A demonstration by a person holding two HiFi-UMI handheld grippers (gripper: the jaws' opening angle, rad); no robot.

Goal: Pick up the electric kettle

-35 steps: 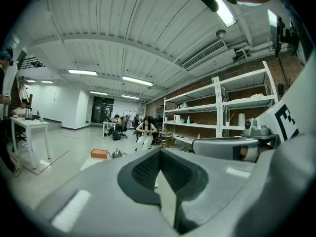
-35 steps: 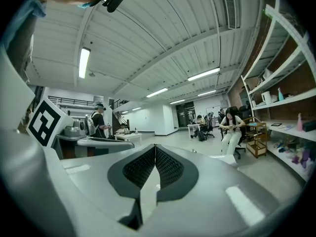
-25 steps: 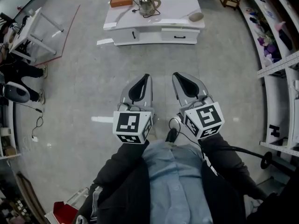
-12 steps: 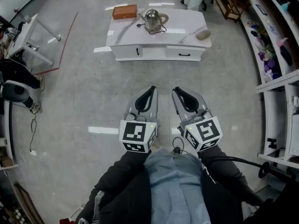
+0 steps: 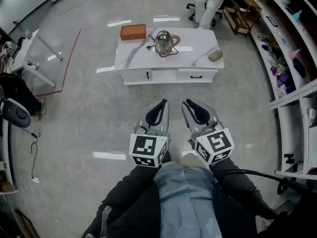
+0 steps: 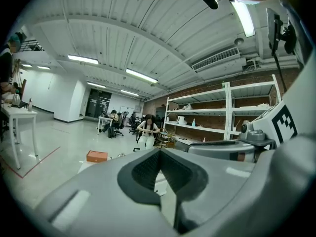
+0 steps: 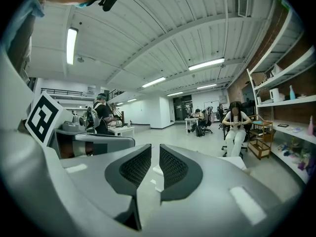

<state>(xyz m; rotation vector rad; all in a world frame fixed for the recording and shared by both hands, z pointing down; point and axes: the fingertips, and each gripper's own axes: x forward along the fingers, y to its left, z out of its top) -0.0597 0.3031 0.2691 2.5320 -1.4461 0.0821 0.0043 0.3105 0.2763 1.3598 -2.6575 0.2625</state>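
Observation:
The metal electric kettle (image 5: pixel 165 42) stands upright on a low white table (image 5: pixel 200 42) far ahead, its cord trailing beside it. Both grippers are held close to my body, well short of the table. My left gripper (image 5: pixel 159 106) is shut, its pads meeting, with nothing in it. My right gripper (image 5: pixel 190 106) is also shut and holds nothing; only a thin slit shows between its pads. In the left gripper view the jaws hide most of the table; the orange box (image 6: pixel 97 156) shows left of them. I cannot make out the kettle in the right gripper view.
An orange box (image 5: pixel 133 31) lies at the table's back left and a beige object (image 5: pixel 215 56) at its right end. A person sits on a chair (image 5: pixel 207 1) behind the table. Shelving (image 5: pixel 292 78) runs along the right; a white desk (image 5: pixel 29 53) stands at the left.
The table with the kettle has come nearer in the head view as I walk toward it. Both grippers stay shut and side by side in front of me.

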